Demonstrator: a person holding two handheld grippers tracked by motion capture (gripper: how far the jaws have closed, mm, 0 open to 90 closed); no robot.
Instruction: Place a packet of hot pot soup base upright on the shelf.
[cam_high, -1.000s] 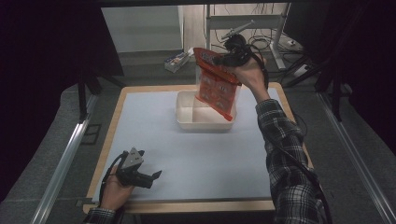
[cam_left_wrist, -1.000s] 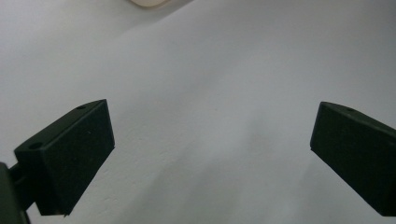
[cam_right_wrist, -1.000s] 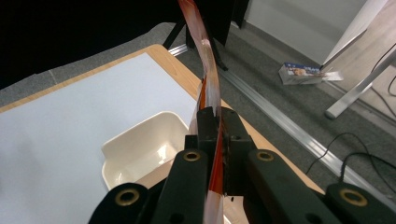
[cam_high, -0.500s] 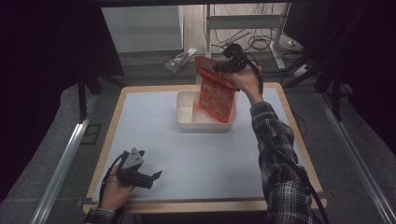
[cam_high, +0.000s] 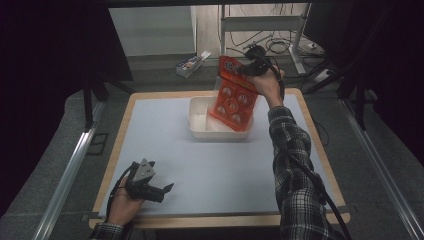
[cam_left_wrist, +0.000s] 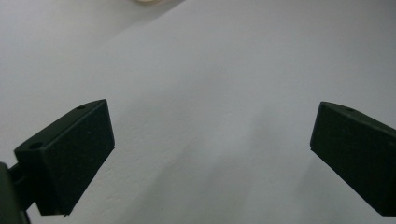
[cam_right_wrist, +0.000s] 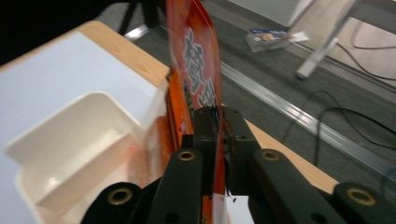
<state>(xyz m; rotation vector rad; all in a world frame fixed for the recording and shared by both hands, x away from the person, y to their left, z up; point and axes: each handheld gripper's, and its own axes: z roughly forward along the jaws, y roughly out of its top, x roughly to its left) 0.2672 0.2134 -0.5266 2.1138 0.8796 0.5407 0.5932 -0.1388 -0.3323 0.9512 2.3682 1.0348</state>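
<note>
Overhead, right tool (cam_high: 239, 69) clenching orange packet (cam_high: 231, 98) above tray (cam_high: 200, 127), left tool (cam_high: 165, 189) released (resting).

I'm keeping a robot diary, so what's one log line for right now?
right gripper: shut on orange packet, lower end in white tray | left gripper: open, resting on table

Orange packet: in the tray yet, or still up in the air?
Partly in. The orange packet hangs tilted from the right gripper, its lower end dipping inside the white tray; whether it touches bottom, cannot tell.
</note>
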